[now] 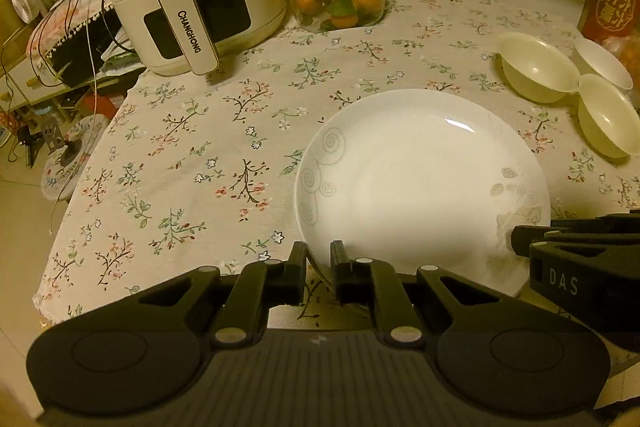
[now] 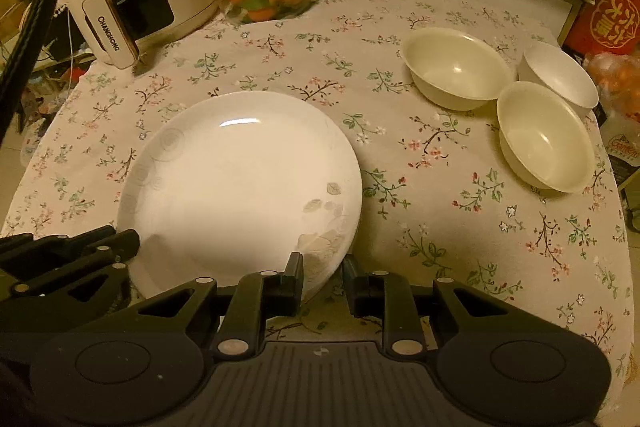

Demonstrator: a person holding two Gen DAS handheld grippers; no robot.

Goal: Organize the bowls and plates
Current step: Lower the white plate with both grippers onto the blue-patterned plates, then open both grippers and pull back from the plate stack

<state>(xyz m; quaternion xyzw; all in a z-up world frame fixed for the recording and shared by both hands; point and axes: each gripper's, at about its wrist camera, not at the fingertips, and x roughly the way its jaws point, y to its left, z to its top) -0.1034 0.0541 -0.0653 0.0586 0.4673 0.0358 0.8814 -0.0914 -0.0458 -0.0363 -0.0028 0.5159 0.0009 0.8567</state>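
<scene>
Plate (image 1: 420, 183) is pinched at its near rim by both grippers, left (image 1: 318, 259) and right (image 2: 322, 269), fingers clenched, probably for a level lift off the tabletop (image 1: 200, 147).

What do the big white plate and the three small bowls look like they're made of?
The plate looks like glazed ceramic or porcelain: glossy white, a sharp highlight, faint printed swirls and leaves. The three bowls look duller and creamier, with softer reflections, so maybe melamine or plastic; matte ceramic is possible.
</scene>
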